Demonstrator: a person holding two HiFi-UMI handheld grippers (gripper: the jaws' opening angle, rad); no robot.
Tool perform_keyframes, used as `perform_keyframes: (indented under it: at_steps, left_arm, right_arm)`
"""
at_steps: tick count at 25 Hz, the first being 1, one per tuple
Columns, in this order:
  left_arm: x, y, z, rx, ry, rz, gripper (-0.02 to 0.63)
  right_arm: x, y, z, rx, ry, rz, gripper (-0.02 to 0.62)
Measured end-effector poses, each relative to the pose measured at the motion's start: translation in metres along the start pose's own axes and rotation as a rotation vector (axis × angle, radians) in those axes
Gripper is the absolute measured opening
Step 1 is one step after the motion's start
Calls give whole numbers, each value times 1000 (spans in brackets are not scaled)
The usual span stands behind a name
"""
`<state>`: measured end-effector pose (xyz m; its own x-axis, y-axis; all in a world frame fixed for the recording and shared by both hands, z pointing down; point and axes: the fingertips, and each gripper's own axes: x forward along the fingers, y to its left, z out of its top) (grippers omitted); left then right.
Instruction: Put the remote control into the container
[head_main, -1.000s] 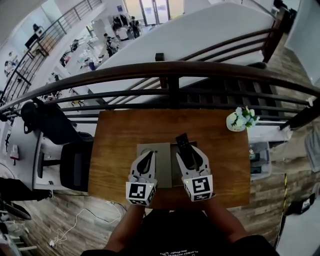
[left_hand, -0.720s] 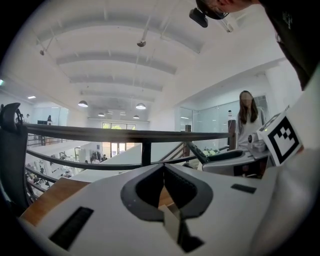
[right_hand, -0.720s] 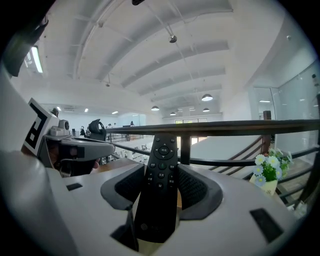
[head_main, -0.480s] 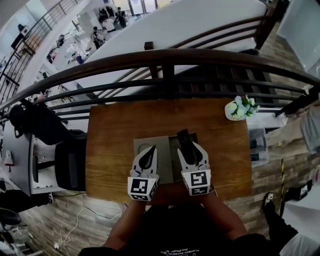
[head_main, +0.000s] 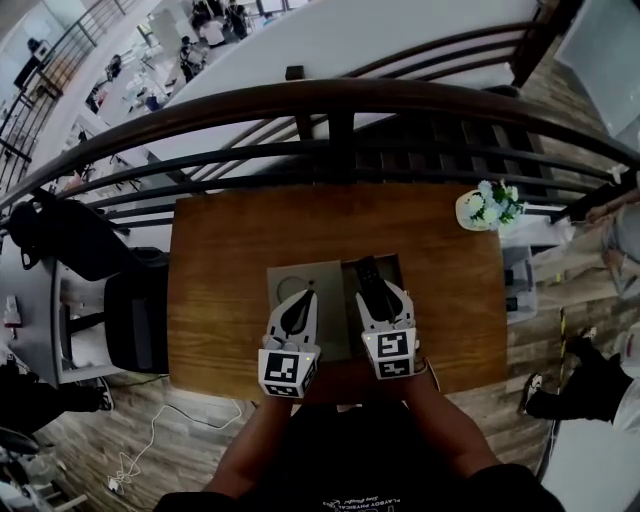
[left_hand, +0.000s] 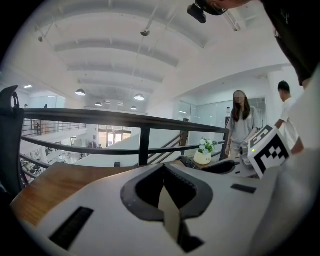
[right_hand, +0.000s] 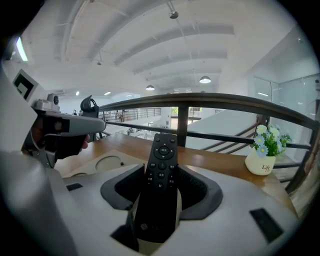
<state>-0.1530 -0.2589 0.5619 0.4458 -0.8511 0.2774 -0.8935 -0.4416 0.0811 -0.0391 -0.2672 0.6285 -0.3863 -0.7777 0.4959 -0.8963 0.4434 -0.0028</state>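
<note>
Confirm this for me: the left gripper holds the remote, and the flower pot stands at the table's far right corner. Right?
Not quite. The right gripper holds the remote, clamped between its jaws, as the right gripper view shows; the left gripper is shut on nothing. The flower pot does stand at the table's far right corner.

**Tongs cover much of the remote control and container**

In the head view the right tongs (head_main: 382, 293) cover the near half of the remote control (head_main: 366, 275). Together with the left tongs (head_main: 303, 297) they hide the near part of the container (head_main: 325, 285), so its near rim on the counter (head_main: 230, 290) cannot be made out. In the left gripper view the tongs' own body blocks the container entirely. In the right gripper view the remote control's rear end is out of sight between the jaws, and its button print is too small to read.
</note>
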Motion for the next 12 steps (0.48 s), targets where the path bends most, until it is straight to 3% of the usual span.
perform_keyframes:
  at_steps: [12]
  left_arm:
    - [-3,18,-28,-21,59,26,8]
  right_arm:
    - [23,4,-38,18,163,-6,216]
